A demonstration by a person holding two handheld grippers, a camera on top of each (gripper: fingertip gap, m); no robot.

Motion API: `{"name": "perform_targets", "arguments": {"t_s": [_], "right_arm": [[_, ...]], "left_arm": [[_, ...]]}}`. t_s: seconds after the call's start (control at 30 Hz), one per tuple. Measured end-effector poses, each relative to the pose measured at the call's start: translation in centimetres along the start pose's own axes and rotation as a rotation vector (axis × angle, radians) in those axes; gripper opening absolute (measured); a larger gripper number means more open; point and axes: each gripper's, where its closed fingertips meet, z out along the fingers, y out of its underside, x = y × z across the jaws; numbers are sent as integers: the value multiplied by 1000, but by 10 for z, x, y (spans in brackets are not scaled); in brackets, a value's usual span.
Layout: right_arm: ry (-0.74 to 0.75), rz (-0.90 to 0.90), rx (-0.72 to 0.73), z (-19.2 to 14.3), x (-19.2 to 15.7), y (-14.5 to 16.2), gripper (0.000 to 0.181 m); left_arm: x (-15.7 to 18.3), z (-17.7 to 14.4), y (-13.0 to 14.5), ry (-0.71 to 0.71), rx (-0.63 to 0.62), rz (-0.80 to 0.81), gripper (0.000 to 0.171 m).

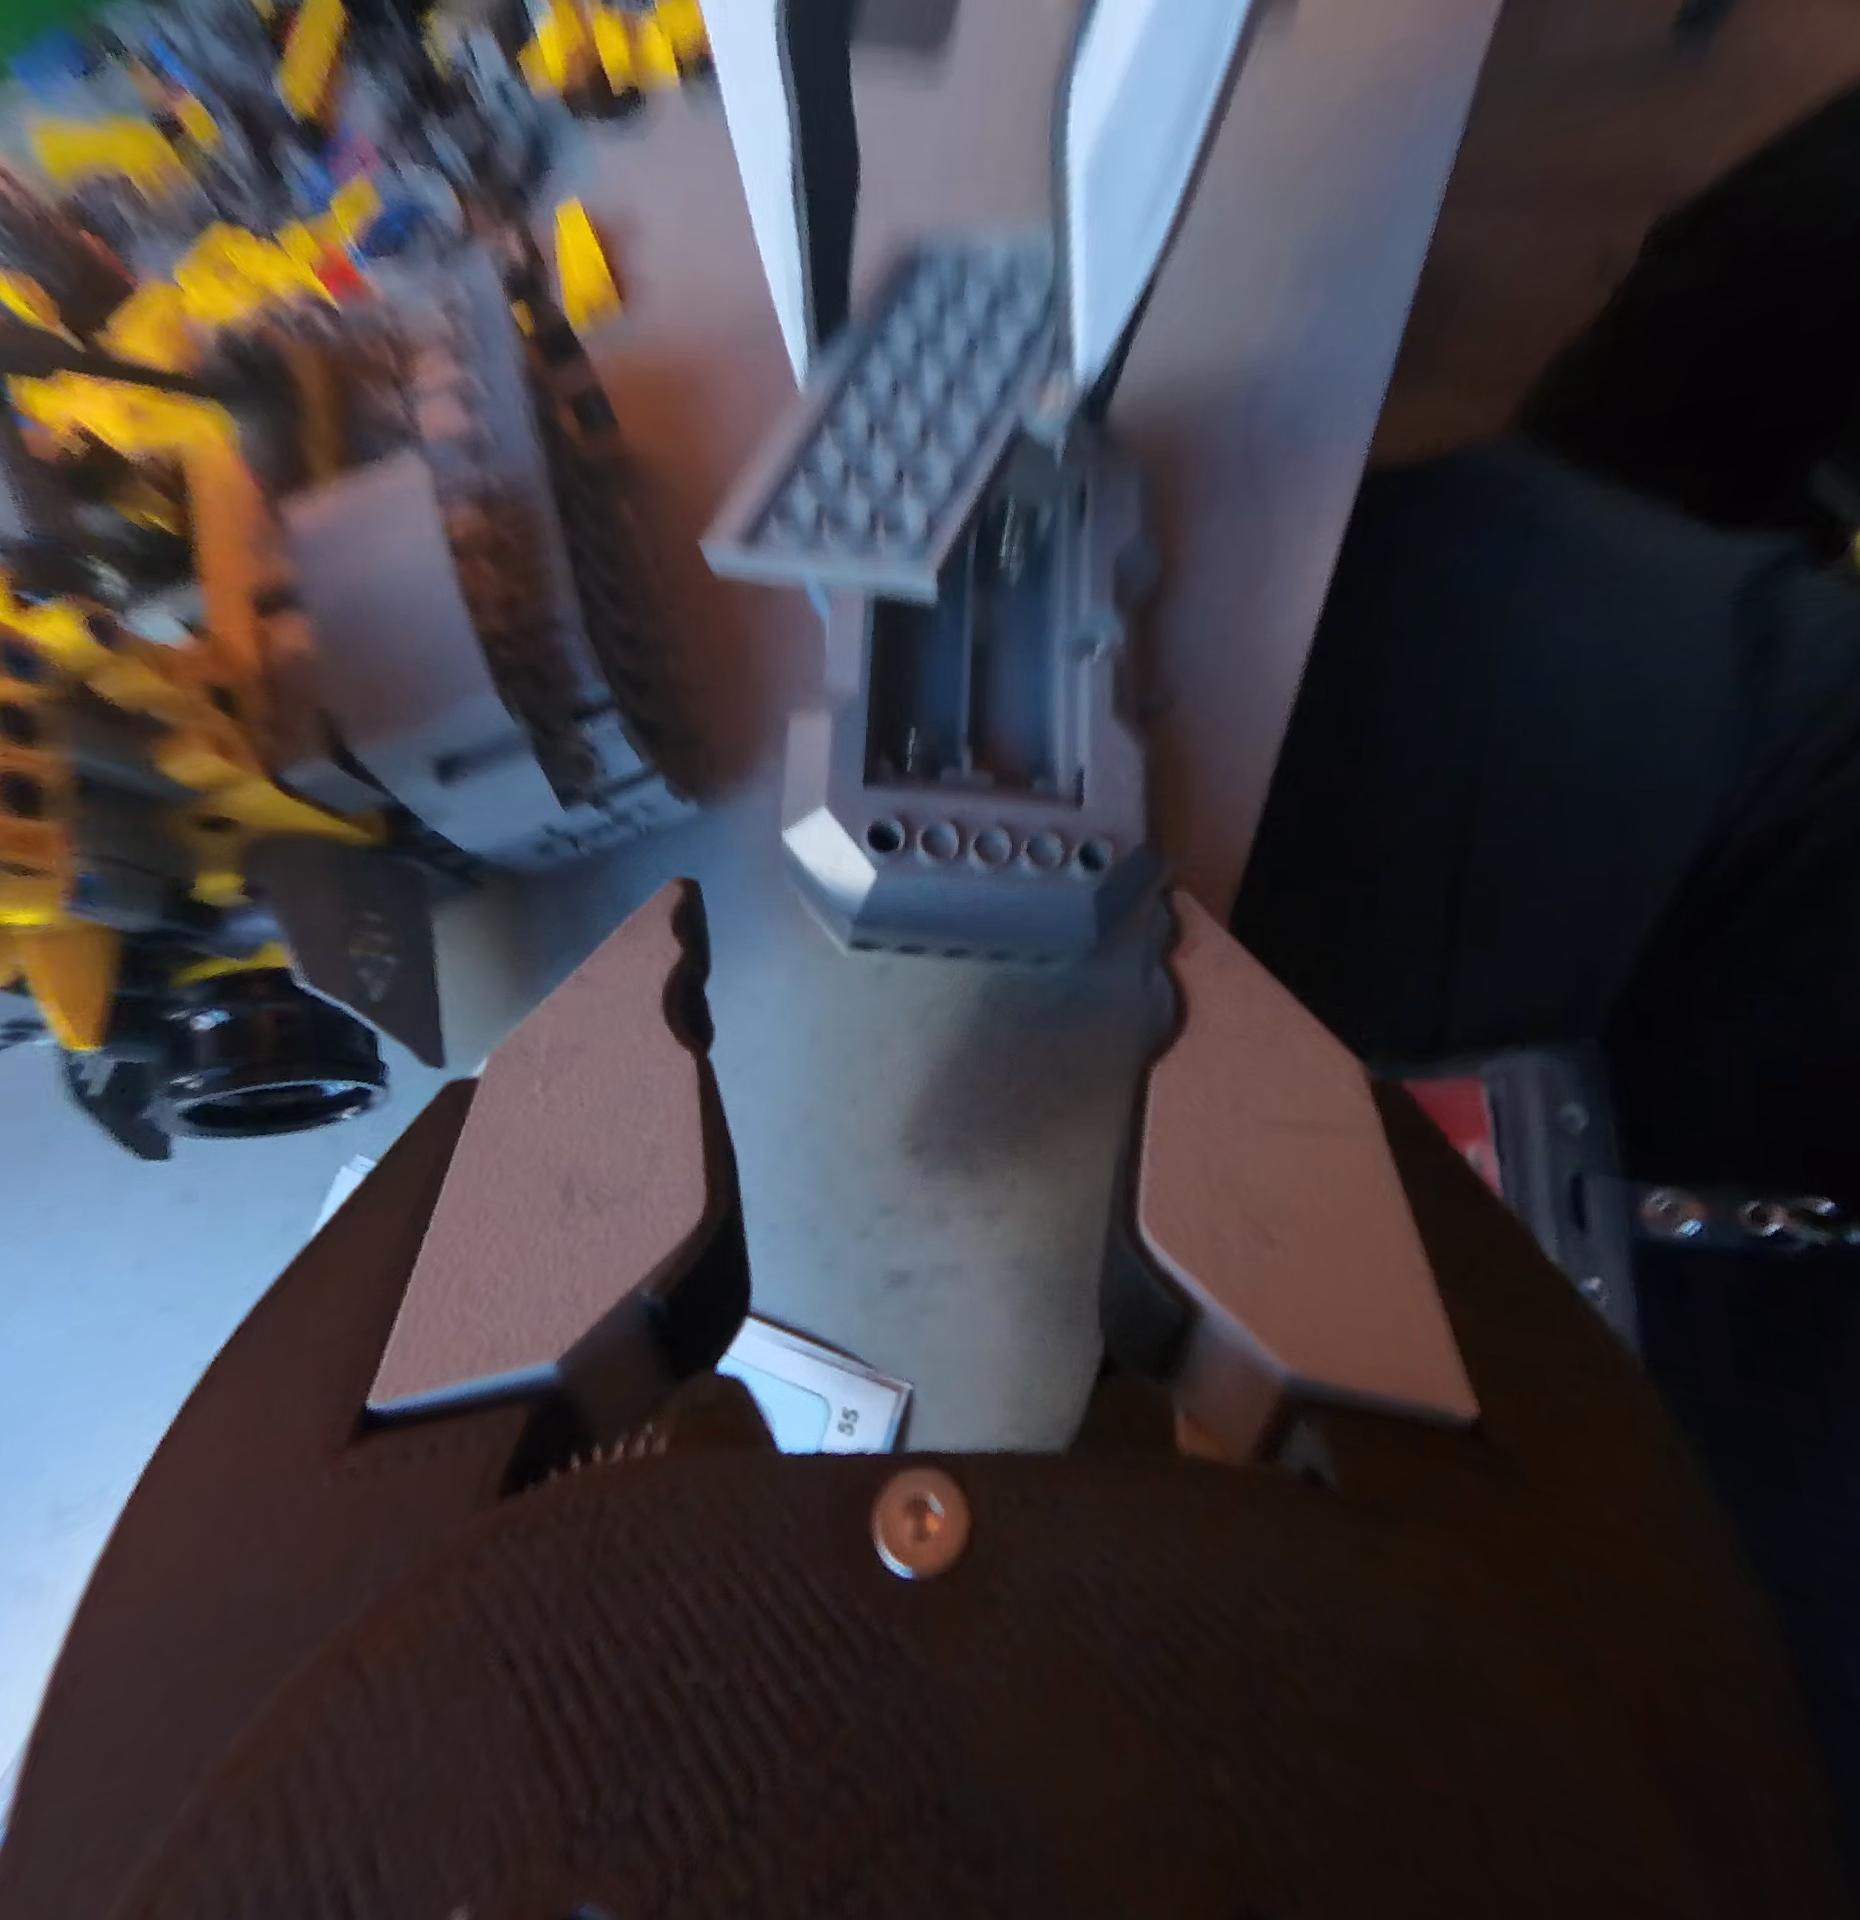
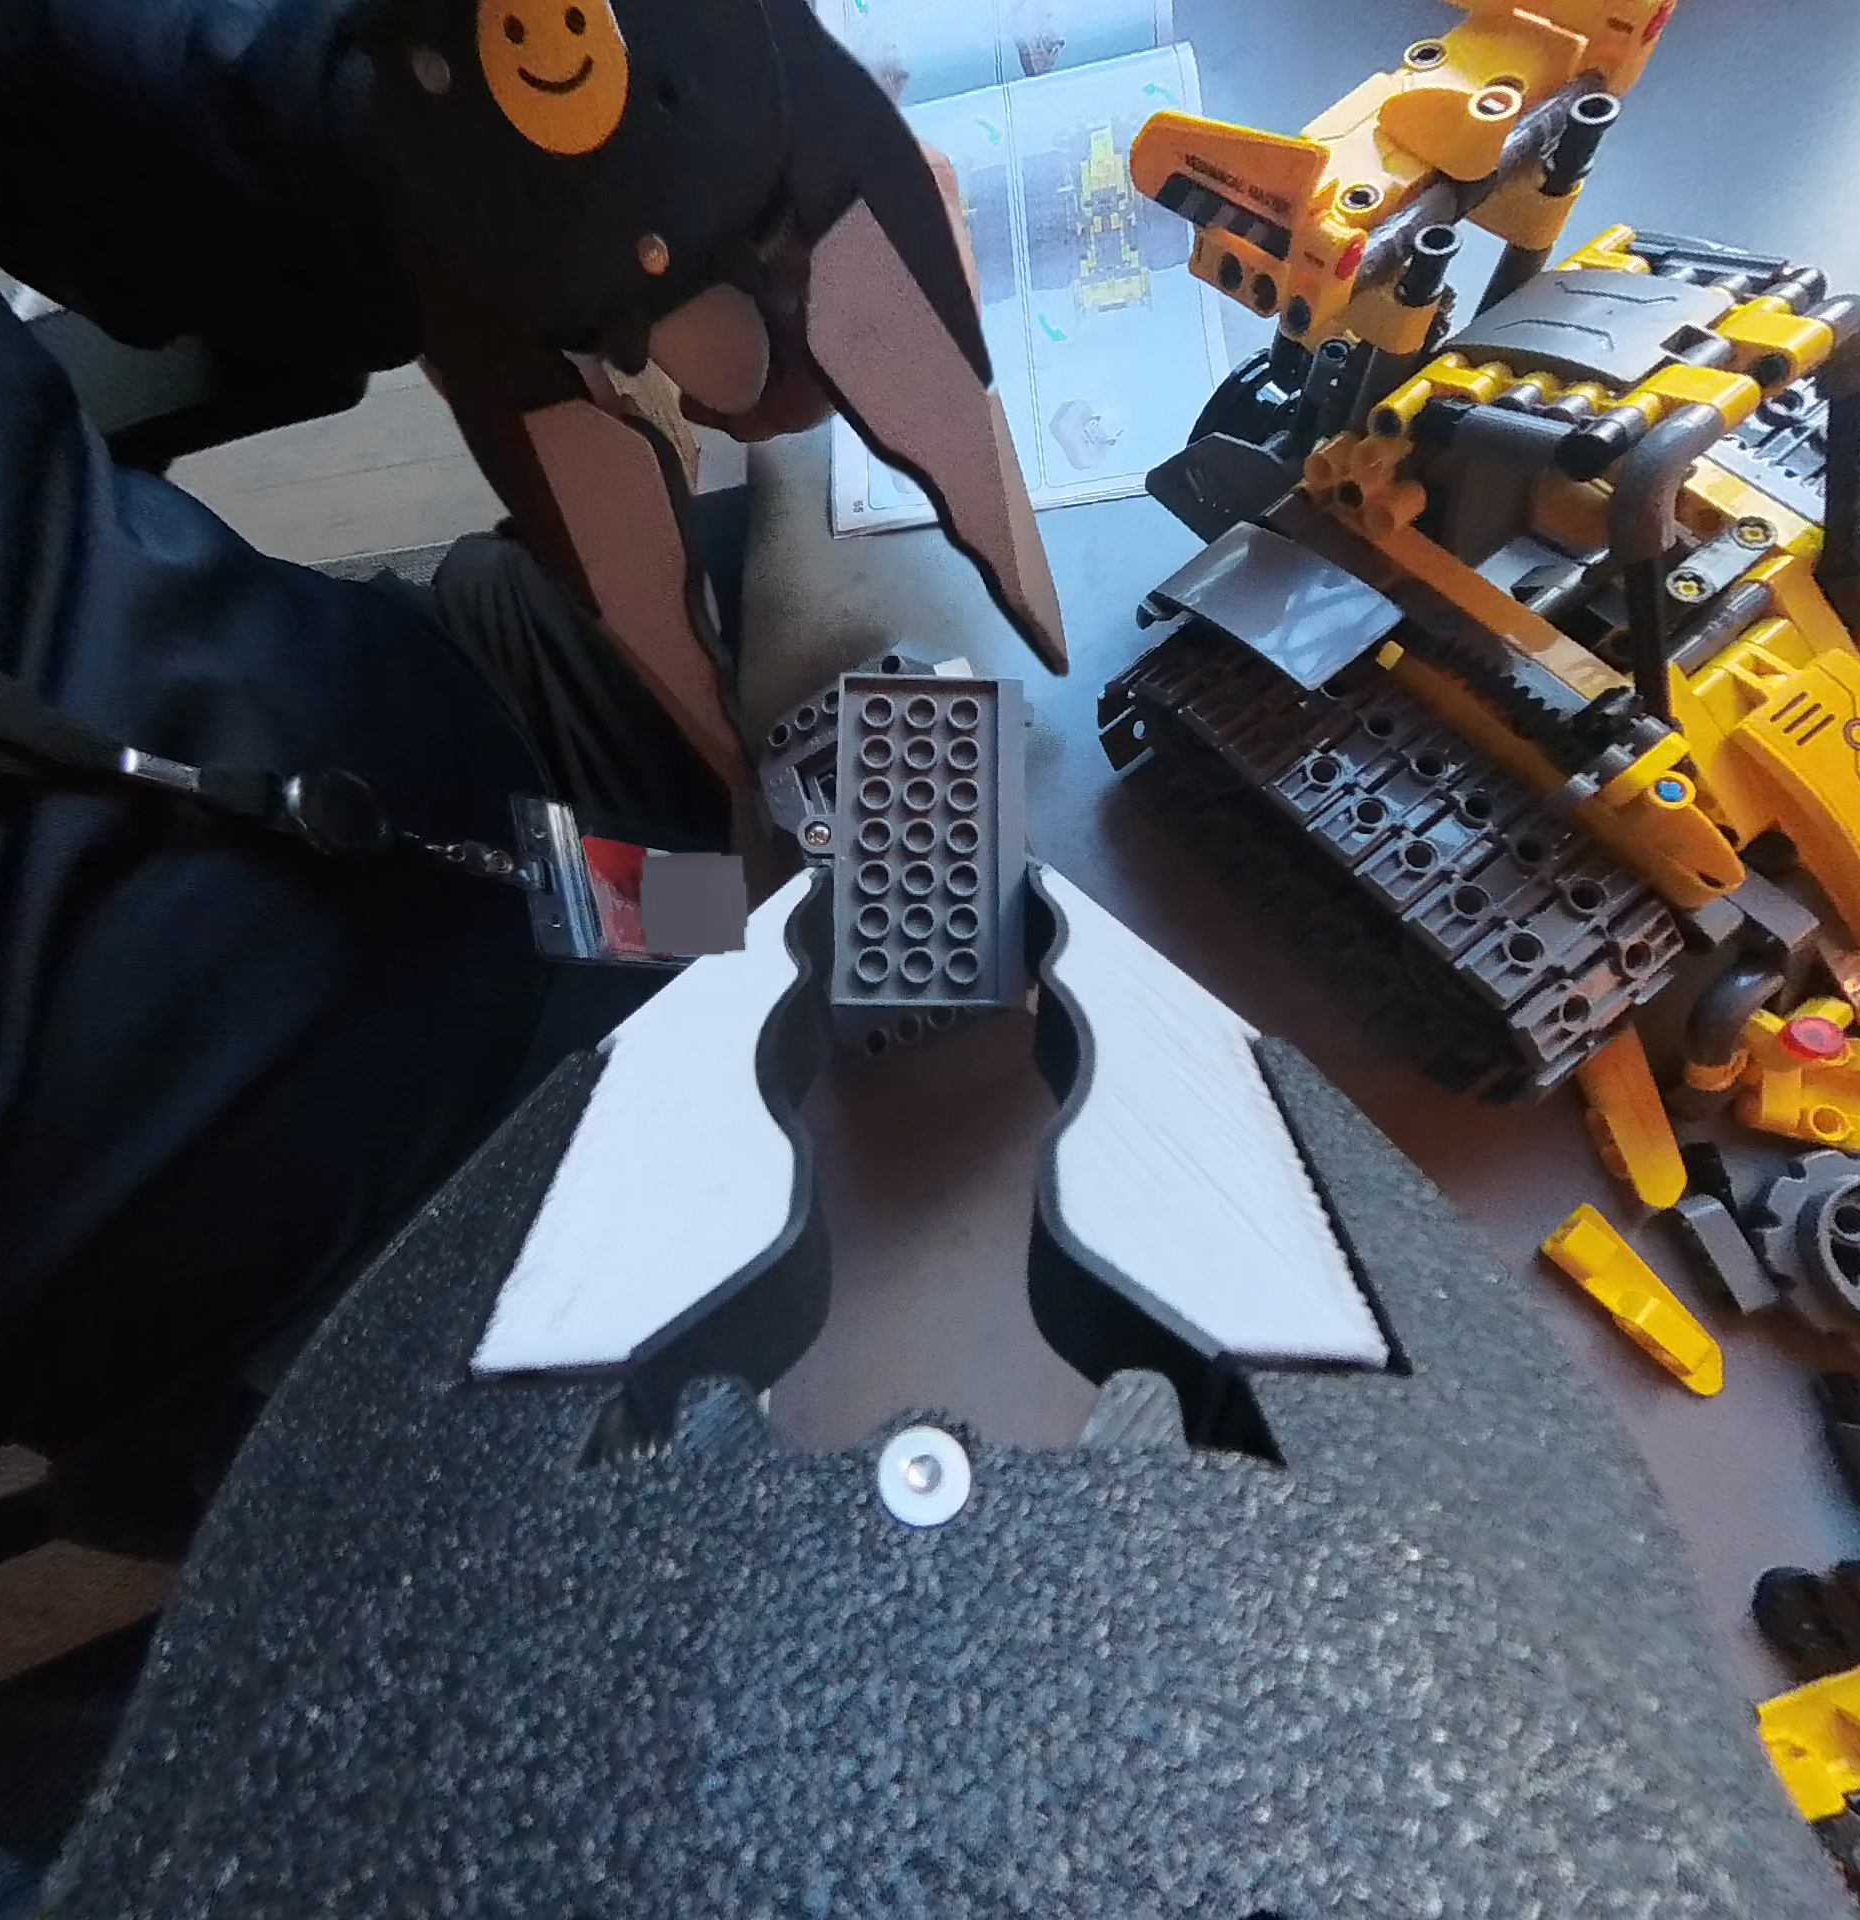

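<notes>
**Grey lid in your right tongs, box just past your left**

Your right gripper point(image 2: 926, 925), white-fingered, pinches the grey studded rectangular plastic plate point(image 2: 918, 847) by its long edges. Beneath it sits the grey plastic battery box point(image 1: 967, 748), open-topped. Your left gripper point(image 1: 931, 925), brown-fingered, stands wide and empty, its tips just beside the box's near end. Farther right, the yellow-and-grey brick bulldozer point(image 2: 1508, 665) crowds the table point(image 2: 905, 1226); bare tabletop remains between.

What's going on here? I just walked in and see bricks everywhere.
A person works two handheld grippers at a table. The right gripper is shut on a grey studded plate, the lid of a grey battery box. The left gripper is open beside the box. A yellow brick bulldozer and an instruction booklet lie nearby.
</notes>
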Motion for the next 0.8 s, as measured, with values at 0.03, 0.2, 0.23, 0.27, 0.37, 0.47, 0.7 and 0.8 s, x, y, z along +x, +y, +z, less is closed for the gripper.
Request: {"name": "perform_targets", "arguments": {"t_s": [0.03,0.2,0.23,0.27,0.37,0.47,0.7,0.8], "right_arm": [[-2,2,2,0,0,0,36],[-8,6,0,2,2,2,36],[-8,2,0,2,2,2,36],[-9,-3,0,3,1,1,36],[-1,-15,-5,5,1,0,36],[0,-3,-4,3,3,0,36],[15,19,29,-6,9,0,36],[16,22,27,-5,11,2,36]], "left_arm": [[0,2,1,5,1,7,76],[0,-2,-5,47,64,2,84],[0,-3,-8,54,84,4,85],[0,-5,-12,60,108,14,85],[-4,-2,-15,48,123,37,78],[-1,6,-13,97,100,11,79],[-5,3,-13,119,120,-30,79],[-4,4,-11,129,109,-48,77]]}}
